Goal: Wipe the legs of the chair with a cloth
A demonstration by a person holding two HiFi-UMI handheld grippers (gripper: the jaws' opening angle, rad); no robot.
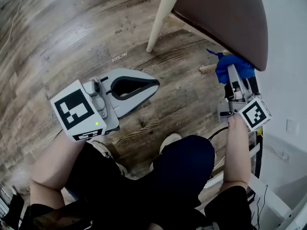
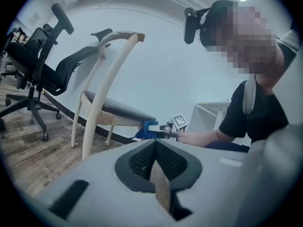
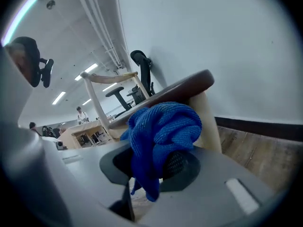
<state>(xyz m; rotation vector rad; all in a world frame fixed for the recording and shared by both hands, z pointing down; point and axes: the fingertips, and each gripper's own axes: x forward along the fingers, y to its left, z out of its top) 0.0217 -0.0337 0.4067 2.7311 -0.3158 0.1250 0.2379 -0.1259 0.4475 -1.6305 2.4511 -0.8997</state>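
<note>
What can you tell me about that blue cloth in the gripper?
The blue cloth is a knit-textured rag, bunched into a crumpled wad. The right gripper is shut on it, a tail trailing between the jaws. It sits below the brown seat, beside a pale chair leg; contact there is unclear.

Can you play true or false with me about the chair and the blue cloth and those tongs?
1. The cloth is blue. True.
2. The left tongs are holding the cloth. False: the right tongs are shut on it, and the left tongs are closed on nothing.
3. The floor looks like wooden planks. True.
4. The chair has a bright green seat. False: the seat is dark brown, and the legs are pale cream.
</note>
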